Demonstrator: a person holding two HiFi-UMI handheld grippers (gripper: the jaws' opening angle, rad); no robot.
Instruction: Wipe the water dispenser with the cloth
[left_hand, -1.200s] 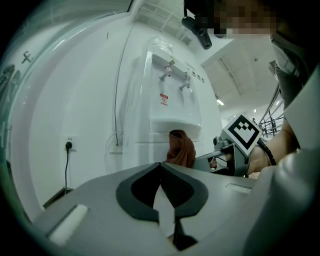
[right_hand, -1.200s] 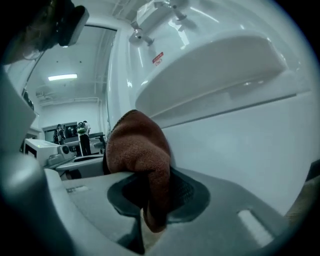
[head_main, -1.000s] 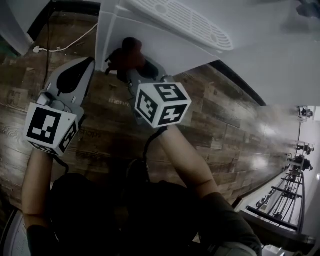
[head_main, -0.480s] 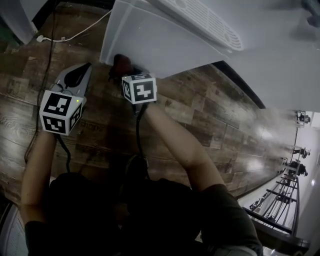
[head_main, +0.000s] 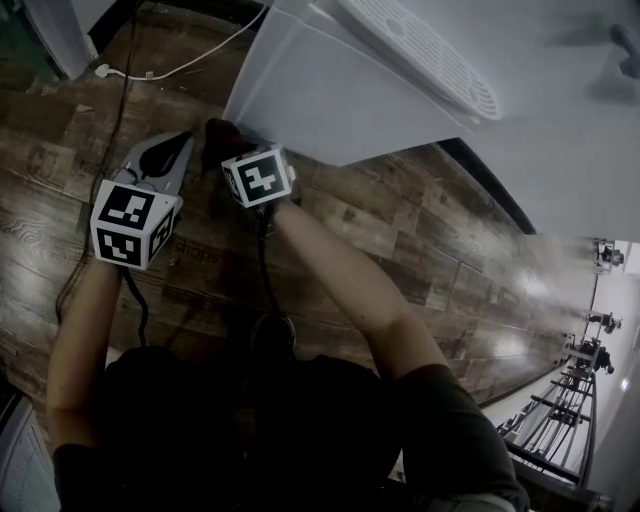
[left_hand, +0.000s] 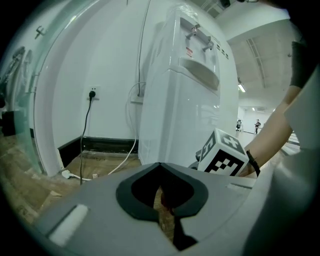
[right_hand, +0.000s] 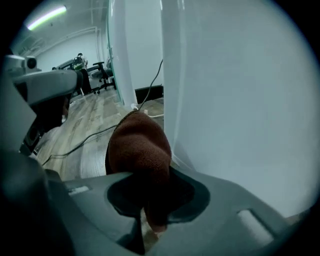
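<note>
Holding: the right gripper (right_hand: 149, 175) has its jaws closed on a bunched dark-brown cloth (right_hand: 139, 147), and the wad bulges out past the tips.
Cloth handling: it looks soft, light and fleecy, likely to fold and drag rather than slide; a grip on the bunched middle, as now, seems best.
Cloth position: low down at the bottom corner of the water dispenser (right_hand: 240, 110), against or just beside its white side panel; actual contact cannot be settled.
Left gripper (left_hand: 160, 167): jaws together, nothing in them, near the right one above the wooden floor (head_main: 400, 230).
Panel: smooth and glossy, probably stiff and slippery under the cloth.
In the way: a white cord (head_main: 190, 62) and a black cable (head_main: 115, 110) lie on the floor by the base and could snag a low sweep.
Farther: taps (left_hand: 200, 39) and drip tray (left_hand: 200, 72) up the front; wall socket (left_hand: 92, 93) beyond.
</note>
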